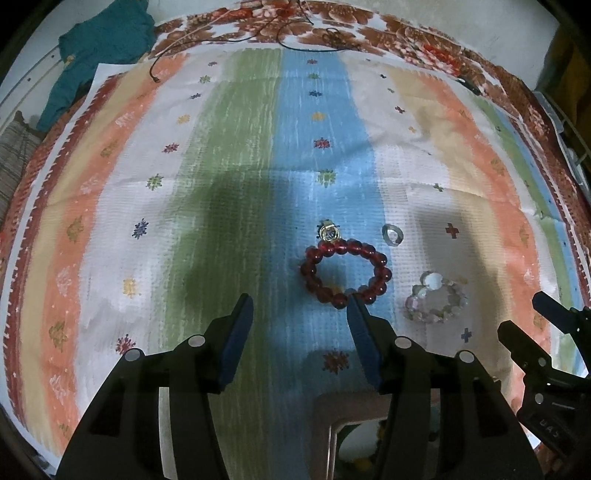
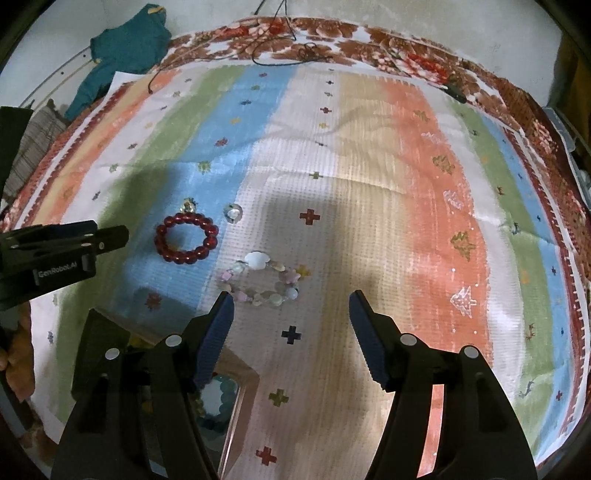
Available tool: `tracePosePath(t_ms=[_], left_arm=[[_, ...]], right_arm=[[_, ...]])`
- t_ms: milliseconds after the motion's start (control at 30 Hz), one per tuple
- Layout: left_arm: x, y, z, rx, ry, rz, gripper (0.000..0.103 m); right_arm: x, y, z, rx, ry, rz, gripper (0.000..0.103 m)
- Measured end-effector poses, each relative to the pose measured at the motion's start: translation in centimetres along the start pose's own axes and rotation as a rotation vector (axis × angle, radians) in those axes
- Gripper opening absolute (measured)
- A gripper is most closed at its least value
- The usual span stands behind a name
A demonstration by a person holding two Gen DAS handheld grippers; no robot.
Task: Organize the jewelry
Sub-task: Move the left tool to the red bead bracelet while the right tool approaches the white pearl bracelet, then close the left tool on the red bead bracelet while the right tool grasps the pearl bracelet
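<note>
A dark red bead bracelet (image 1: 343, 275) lies on the striped cloth (image 1: 240, 155), with a small gold ring (image 1: 328, 232) just beyond it and a clear ring (image 1: 392, 234) to its right. A pale pastel bead bracelet (image 1: 437, 301) lies further right. My left gripper (image 1: 299, 308) is open and empty, its right fingertip close to the red bracelet's near edge. In the right wrist view the red bracelet (image 2: 186, 240), clear ring (image 2: 232, 213) and pastel bracelet (image 2: 264, 282) show. My right gripper (image 2: 290, 304) is open and empty, just behind the pastel bracelet.
A jewelry box (image 2: 236, 406) with a turquoise bracelet (image 2: 223, 395) inside sits at the near edge, under the grippers; its rim also shows in the left wrist view (image 1: 328, 402). A teal garment (image 1: 99, 48) and thin cords (image 1: 258, 33) lie at the far side.
</note>
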State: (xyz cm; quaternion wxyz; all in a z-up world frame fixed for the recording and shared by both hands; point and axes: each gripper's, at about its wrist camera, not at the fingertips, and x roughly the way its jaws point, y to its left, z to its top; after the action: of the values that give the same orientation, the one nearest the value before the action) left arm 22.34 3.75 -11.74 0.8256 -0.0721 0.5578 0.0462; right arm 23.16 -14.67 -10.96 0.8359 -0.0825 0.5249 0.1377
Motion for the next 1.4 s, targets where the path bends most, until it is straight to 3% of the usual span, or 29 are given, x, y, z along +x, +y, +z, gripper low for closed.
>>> tracePosePath(t_ms=[967, 1400], left_arm=[[4.1, -0.7, 1.8, 0.04, 0.069, -0.017, 0.053], [5.7, -1.1, 2.3, 0.07, 0.104, -0.032, 0.046]], right_arm=[[4.8, -0.4, 1.3, -0.002, 0.079, 0.005, 0.064], [7.1, -0.3, 1.4, -0.028, 0.121, -0.002, 0.051]])
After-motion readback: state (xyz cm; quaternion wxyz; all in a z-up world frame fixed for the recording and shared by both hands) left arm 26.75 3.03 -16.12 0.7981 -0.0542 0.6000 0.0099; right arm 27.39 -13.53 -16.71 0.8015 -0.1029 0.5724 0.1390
